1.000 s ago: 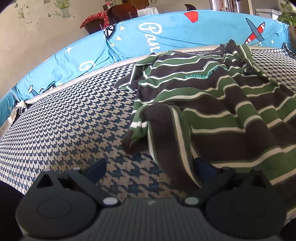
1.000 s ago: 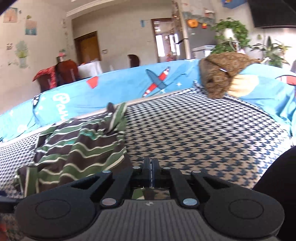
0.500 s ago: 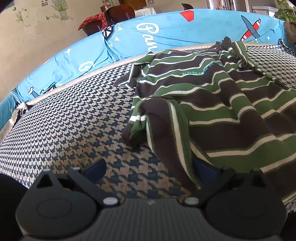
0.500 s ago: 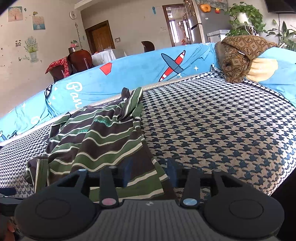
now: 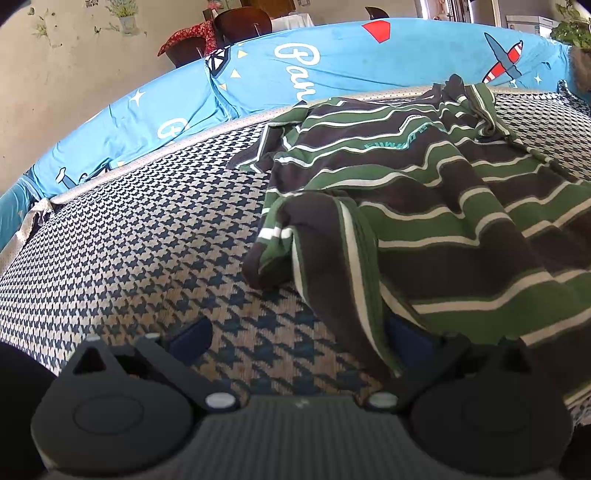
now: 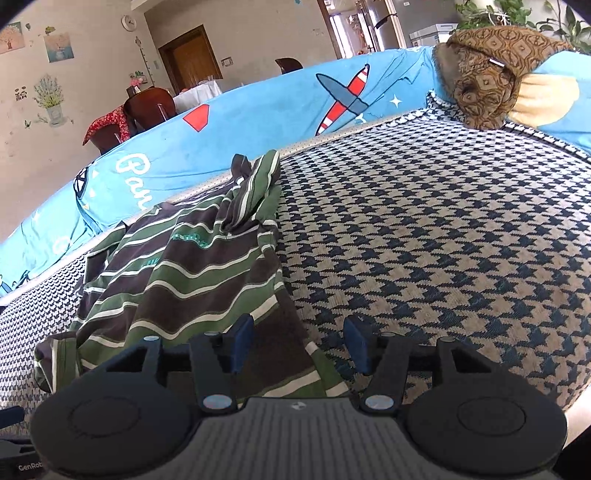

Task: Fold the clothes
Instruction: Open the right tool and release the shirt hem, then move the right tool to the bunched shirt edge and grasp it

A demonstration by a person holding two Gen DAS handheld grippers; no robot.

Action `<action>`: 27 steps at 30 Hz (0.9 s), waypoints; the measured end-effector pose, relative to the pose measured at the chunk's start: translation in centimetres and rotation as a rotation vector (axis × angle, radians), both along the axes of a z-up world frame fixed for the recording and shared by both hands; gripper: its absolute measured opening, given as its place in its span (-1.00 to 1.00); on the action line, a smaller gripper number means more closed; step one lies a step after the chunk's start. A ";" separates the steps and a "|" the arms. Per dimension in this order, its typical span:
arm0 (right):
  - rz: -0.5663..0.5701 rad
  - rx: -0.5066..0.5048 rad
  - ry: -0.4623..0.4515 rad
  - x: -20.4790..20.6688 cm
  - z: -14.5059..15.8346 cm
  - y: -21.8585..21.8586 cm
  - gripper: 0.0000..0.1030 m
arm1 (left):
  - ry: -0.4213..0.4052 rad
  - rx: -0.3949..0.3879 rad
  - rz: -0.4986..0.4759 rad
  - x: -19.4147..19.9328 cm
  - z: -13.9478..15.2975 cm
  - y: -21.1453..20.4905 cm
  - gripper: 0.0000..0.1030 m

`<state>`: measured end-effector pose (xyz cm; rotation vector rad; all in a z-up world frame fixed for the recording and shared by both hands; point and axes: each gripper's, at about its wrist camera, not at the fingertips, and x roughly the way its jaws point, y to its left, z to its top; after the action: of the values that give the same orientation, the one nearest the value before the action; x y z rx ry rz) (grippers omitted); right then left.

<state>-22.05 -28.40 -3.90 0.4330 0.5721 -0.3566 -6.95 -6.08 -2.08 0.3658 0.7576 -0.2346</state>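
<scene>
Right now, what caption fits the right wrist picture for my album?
Open right tongs straddle the near hem of a green-and-brown striped shirt lying crumpled on a houndstooth cover.

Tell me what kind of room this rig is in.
Most likely a home living and dining room. The striped shirt lies on a sofa seat with a houndstooth cover and a blue cartoon-print backrest; behind are dining chairs at a white-clothed table, a wooden door and houseplants.

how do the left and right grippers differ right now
The left gripper has wider jaws than the right gripper. The left sits at the striped shirt's folded-over sleeve corner; the right straddles its hem corner. Both are open, low over the houndstooth cover.
</scene>
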 end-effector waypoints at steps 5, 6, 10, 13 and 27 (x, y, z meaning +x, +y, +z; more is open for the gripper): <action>0.064 -0.044 0.023 0.5 -0.2 1.2 -0.46 | 0.001 -0.003 0.001 0.0 0.0 0.0 1.00; 0.069 -0.060 0.030 0.6 -0.2 1.4 -0.68 | 0.001 -0.003 0.001 0.0 -0.1 0.0 1.00; 0.050 -0.110 0.029 0.3 -0.1 1.8 -0.89 | -0.008 0.005 -0.002 -0.1 0.0 -0.1 1.00; -0.045 -0.166 0.007 -0.4 0.7 1.4 -0.90 | -0.014 0.009 -0.007 -0.3 0.1 -0.2 1.00; -0.158 -0.176 0.026 -0.8 1.3 0.5 -0.70 | -0.029 0.008 -0.096 -1.8 0.4 -0.9 1.00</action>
<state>-22.84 -27.88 -2.64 0.3045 0.5284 -0.5605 -8.78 -6.99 -1.70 0.4131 0.7135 -0.3154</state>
